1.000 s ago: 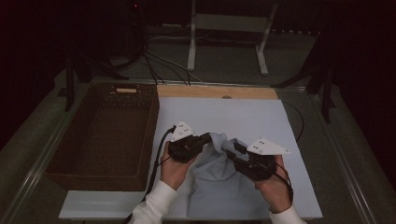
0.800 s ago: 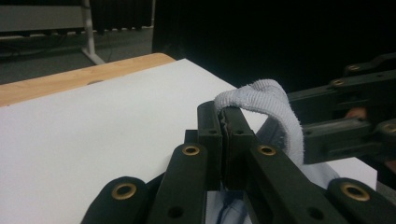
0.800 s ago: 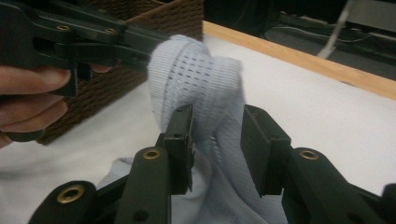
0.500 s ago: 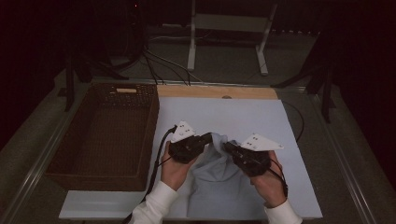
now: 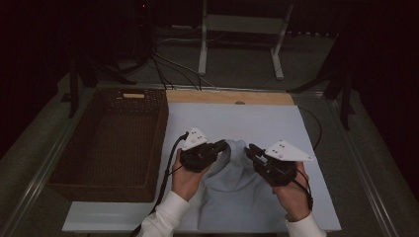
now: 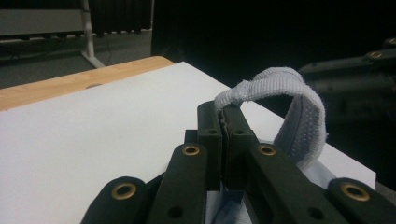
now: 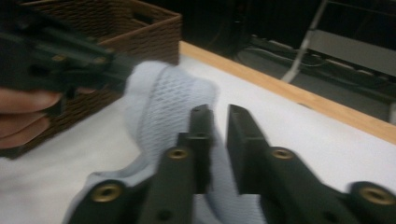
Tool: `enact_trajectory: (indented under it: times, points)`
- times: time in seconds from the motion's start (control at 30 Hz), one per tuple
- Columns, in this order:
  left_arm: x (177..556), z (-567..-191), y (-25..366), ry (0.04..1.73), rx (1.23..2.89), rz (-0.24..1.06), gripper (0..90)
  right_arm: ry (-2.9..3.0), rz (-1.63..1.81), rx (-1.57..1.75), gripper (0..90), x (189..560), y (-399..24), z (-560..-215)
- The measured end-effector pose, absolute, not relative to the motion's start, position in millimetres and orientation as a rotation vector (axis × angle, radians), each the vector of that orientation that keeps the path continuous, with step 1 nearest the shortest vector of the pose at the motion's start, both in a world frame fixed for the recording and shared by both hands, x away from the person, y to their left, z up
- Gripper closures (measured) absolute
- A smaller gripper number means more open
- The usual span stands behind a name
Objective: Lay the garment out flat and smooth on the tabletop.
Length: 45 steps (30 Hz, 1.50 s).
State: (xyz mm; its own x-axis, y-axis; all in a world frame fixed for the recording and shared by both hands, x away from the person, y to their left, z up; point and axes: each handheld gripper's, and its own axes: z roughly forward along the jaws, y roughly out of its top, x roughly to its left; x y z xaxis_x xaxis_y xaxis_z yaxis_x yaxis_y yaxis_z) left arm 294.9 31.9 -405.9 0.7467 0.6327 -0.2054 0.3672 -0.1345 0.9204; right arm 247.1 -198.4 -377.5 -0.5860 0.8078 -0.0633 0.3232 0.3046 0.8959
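A: What changed on the right?

B: My right hand-held gripper (image 7: 217, 116) has just reopened, jaws slightly apart beside the garment (image 5: 237, 190) on the counter (image 5: 257, 123); regrasp likely.

A: The left?

B: My left hand-held gripper (image 6: 223, 122) is clamped on its raised hem.

The pale grey-blue garment (image 5: 236, 190) lies on the white sheet between my 2 hands, its body spread flat toward me and its far edge lifted off the surface. That raised part is a ribbed, mesh-textured band (image 6: 285, 100) that arches up in a loop, with 1 end pinched and the rest curving down to the cloth below. It looks soft and slightly crumpled near the top, smoother where it rests flat.
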Motion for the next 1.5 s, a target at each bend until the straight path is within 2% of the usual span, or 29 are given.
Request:
enact_trajectory:
  times: [0.03,0.13,0.3,0.53,0.87,0.93,1.0,1.13,1.33,1.43,1.5]
  points:
    - [295,-405,32,0.789,1.751,0.278,88.8,2.062,1.251,0.997,65.6,246,-197,-379]
    - [295,-404,32,0.787,1.751,0.279,88.8,2.068,1.272,0.985,60.7,245,-194,-380]
    - [294,-403,33,0.783,1.75,0.277,88.8,2.08,1.275,0.999,57.7,250,-192,-382]
    - [293,-404,32,0.775,1.75,0.278,88.8,2.148,1.263,1.002,87.8,259,-184,-393]
    - [292,-402,33,0.763,1.735,0.256,88.8,2.218,1.112,1.023,90.0,264,-179,-401]
    - [292,-402,33,0.758,1.739,0.26,88.8,2.211,1.11,1.04,86.8,264,-180,-401]
    - [292,-402,34,0.758,1.735,0.26,88.8,2.189,1.129,1.032,72.5,261,-183,-397]
    - [293,-402,35,0.757,1.736,0.263,88.8,2.15,1.182,1.026,57.2,257,-192,-389]
    - [291,-402,33,0.753,1.738,0.257,88.8,2.142,1.258,1.009,41.0,258,-197,-384]
    - [289,-402,32,0.745,1.739,0.254,88.8,2.164,1.227,1.007,39.8,263,-192,-388]
    - [288,-401,32,0.741,1.738,0.254,88.8,2.166,1.194,1.019,43.0,269,-189,-392]
